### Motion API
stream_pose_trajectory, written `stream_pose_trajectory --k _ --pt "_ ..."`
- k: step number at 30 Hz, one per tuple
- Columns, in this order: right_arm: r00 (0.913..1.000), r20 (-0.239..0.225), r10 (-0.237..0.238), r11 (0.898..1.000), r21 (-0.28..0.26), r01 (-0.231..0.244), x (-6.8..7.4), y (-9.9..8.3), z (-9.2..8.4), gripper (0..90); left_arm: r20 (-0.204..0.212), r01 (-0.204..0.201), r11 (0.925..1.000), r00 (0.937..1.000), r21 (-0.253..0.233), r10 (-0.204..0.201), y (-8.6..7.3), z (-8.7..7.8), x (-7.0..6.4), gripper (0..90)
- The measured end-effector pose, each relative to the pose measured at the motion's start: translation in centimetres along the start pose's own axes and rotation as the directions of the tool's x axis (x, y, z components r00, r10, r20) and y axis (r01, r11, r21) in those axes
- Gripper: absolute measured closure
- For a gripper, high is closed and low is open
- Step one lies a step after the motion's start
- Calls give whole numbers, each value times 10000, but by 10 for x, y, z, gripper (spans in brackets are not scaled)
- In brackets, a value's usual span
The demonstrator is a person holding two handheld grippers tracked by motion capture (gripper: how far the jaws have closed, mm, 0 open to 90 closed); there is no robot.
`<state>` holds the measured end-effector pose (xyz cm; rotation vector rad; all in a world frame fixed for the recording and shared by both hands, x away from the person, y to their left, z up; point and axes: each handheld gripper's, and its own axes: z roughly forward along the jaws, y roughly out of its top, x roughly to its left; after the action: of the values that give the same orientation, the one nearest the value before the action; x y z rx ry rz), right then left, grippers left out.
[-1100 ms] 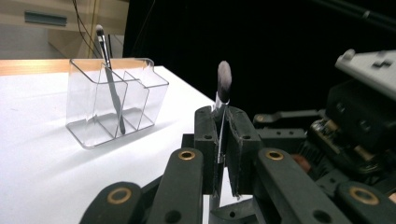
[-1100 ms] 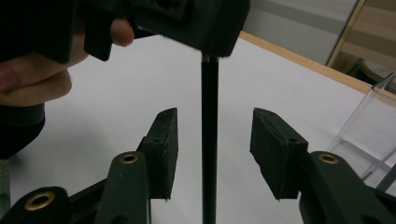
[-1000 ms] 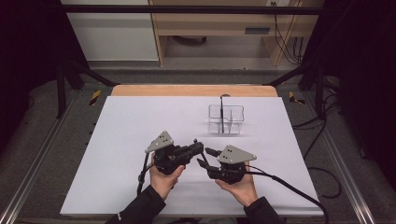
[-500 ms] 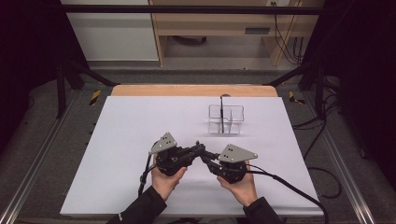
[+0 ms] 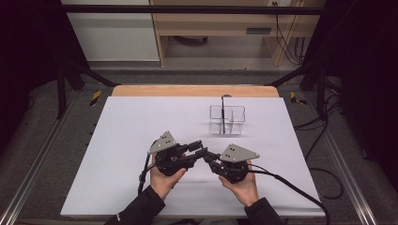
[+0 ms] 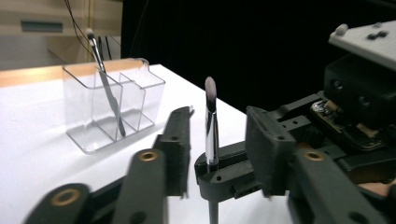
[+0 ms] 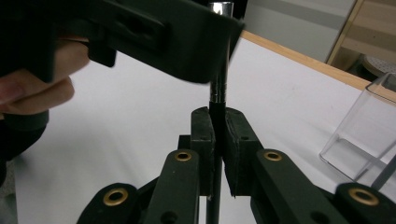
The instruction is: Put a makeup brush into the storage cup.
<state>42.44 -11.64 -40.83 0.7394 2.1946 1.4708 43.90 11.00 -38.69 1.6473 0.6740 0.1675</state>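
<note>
Between the left hand-held gripper (image 6: 212, 140)'s opening jaws, the makeup brush (image 6: 211, 123) stands upright, clamped low by the right hand-held gripper (image 7: 217, 135); judging by that thin grip, it may tilt or slip.

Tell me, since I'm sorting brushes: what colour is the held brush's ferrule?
Shiny silver, on the brush clamped in the right gripper; clearest in the left gripper view.

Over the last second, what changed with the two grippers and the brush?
It is a handover. The right gripper has closed on the makeup brush and grips its handle. The left gripper has just been opening its jaws, so they stand apart either side of the brush. Both hands stayed near the table's front edge. The clear organizer and the brush standing in it are unchanged.
</note>
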Motion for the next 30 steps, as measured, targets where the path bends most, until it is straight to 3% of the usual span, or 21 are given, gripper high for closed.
stream_pose_trajectory --k 6,14,24,30 --pt "9996 241 178 9998 -55 -177 -6 0 -4 834 -55 -32 10000 10000 93 33 4 -12 7 434" --pt "9980 518 366 9993 -134 -359 -14 0 -9 834 -192 -102 9995 9998 299 108 6 -28 19 322" --pt "9943 862 620 9974 -431 -585 -27 3 -24 834 -799 -228 9983 9964 543 271 1 -53 35 225" --pt "9908 1077 825 9951 -639 -759 -35 3 -34 834 -1276 -223 9980 9914 583 296 -5 -69 45 187"
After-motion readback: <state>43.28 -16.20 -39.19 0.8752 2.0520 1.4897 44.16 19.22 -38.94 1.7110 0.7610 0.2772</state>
